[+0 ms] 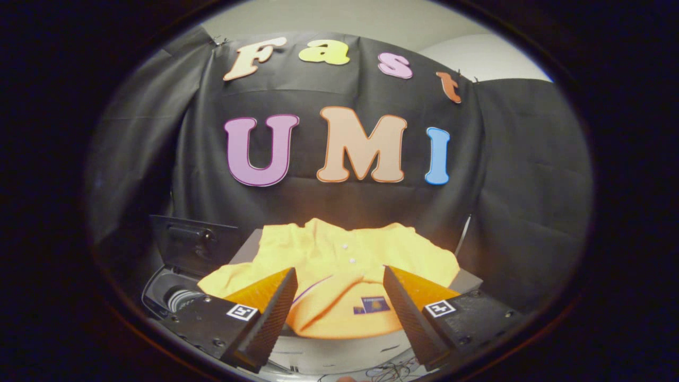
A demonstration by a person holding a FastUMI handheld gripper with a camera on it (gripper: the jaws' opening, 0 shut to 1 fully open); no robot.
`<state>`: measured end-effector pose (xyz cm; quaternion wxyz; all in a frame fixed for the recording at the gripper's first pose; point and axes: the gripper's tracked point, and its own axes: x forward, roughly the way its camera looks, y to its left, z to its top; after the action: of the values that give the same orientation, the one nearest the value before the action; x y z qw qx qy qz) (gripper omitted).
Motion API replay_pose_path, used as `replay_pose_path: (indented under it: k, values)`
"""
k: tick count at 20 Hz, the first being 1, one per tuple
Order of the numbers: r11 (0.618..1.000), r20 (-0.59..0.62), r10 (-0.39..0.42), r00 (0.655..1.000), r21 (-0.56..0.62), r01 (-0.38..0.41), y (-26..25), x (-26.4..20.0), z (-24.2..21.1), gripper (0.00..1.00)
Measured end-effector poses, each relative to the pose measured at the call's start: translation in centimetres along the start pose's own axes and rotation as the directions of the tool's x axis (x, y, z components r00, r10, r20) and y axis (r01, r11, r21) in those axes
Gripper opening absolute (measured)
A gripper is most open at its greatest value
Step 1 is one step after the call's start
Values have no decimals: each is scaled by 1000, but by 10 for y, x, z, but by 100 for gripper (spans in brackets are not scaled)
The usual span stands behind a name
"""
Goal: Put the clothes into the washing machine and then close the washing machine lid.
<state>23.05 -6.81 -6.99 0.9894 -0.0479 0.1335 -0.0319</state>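
A yellow shirt (339, 260) with small white buttons and a dark label lies crumpled on a grey flat top (469, 279), just ahead of my fingers. My gripper (339, 276) hangs above its near edge, open, with the shirt showing in the wide gap between the two orange-backed, ribbed fingers. Neither finger touches the cloth that I can tell. To the left of the shirt, the washing machine's opening (177, 297) shows a dark drum with a ribbed part, and its dark lid (193, 244) stands raised behind it.
The booth's black cloth wall rises close behind the shirt and the machine. A white front panel (339, 353) runs below the shirt, and some thin loose wires (392, 370) lie under my fingers.
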Motion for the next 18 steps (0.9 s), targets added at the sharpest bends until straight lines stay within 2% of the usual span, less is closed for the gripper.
replay_pose_path:
  k: [2,5,8,10,11,13,14,16,17,18]
  values:
    - [1000,-38,-4,999,6,4,-5,25,2,99]
    - [992,-98,4,995,124,8,-6,57,2,99]
    - [987,-218,28,976,163,8,-5,79,-16,98]
    - [984,-359,82,930,177,-19,-1,85,-41,97]
    - [980,-459,101,883,197,-10,1,82,-56,95]
    - [978,-456,105,884,208,-9,-2,89,-44,96]
    - [979,-490,108,865,205,-6,1,86,-52,96]
    - [989,-505,72,860,147,3,-2,90,-53,99]
    - [995,-531,51,846,97,1,-2,89,-55,97]
    - [998,-526,46,849,65,-14,0,91,-54,96]
